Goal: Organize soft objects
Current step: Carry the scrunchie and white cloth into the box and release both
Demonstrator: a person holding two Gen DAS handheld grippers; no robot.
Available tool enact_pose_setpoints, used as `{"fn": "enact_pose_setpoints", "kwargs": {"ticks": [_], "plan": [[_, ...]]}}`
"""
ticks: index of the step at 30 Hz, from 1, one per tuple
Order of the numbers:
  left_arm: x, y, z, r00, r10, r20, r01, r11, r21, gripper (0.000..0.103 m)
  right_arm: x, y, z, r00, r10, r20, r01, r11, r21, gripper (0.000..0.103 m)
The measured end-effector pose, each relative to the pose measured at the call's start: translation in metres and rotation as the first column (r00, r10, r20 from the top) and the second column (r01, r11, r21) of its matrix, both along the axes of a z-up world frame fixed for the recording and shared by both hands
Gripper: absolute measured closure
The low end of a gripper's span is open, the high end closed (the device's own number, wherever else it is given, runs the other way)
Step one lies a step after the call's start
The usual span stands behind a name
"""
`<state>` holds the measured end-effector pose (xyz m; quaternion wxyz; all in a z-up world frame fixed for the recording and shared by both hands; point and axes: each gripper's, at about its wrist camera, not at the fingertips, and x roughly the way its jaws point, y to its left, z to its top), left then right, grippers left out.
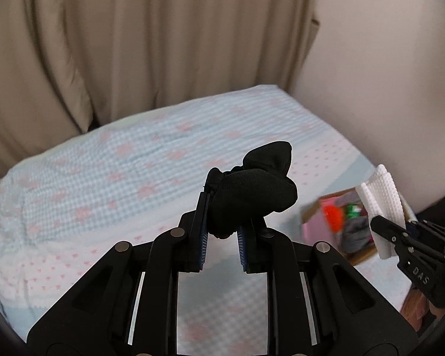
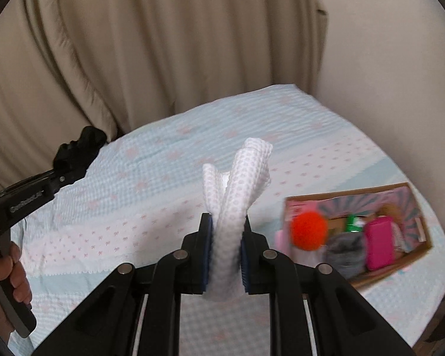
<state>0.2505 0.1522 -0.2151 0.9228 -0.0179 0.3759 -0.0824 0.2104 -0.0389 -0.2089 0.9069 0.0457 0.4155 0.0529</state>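
Note:
My left gripper [image 1: 222, 222] is shut on a bunched black cloth [image 1: 253, 195] and holds it up above the bed; it also shows at the left of the right wrist view [image 2: 74, 160]. My right gripper [image 2: 226, 237] is shut on a folded white waffle-weave cloth [image 2: 237, 190], held above the bed; in the left wrist view the same cloth [image 1: 381, 204] shows at the right. A cardboard box [image 2: 406, 259] lies on the bed to the right, holding an orange-red fluffy ball [image 2: 308, 230], a grey knitted item [image 2: 345, 252] and a pink item [image 2: 379, 243].
The bed [image 1: 103, 178] has a light blue checked cover with pink bows. Beige curtains [image 1: 133, 44] hang behind it and a pale wall [image 1: 385, 89] stands at the right. A hand [image 2: 6, 270] holds the left gripper's handle.

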Motion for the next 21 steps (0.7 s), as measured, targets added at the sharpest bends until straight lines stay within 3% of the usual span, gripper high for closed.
{"fn": "enact_pose_setpoints", "kwargs": {"ticks": [3, 9, 15, 21], "plan": [[-0.013, -0.039, 0.020, 1.000, -0.018, -0.011, 0.018, 1.000, -0.005, 0.088, -0.009, -0.033, 0.022, 1.000, -0.008, 0.008, 0.008, 1.000, -0.013, 0.088], [-0.033, -0.127, 0.031, 0.995, -0.058, -0.080, 0.059, 0.998, 0.008, 0.088, -0.020, -0.110, 0.046, 1.000, 0.018, -0.012, -0.018, 1.000, -0.026, 0.088], [-0.032, -0.219, 0.024, 0.991, -0.060, -0.120, 0.060, 0.998, -0.004, 0.088, -0.016, -0.186, 0.039, 0.997, 0.050, -0.060, -0.050, 0.999, -0.007, 0.088], [-0.011, -0.291, -0.008, 0.980, -0.063, -0.190, 0.062, 0.998, -0.014, 0.088, 0.001, -0.245, 0.021, 0.989, 0.075, -0.126, -0.074, 0.997, 0.013, 0.088]]}}
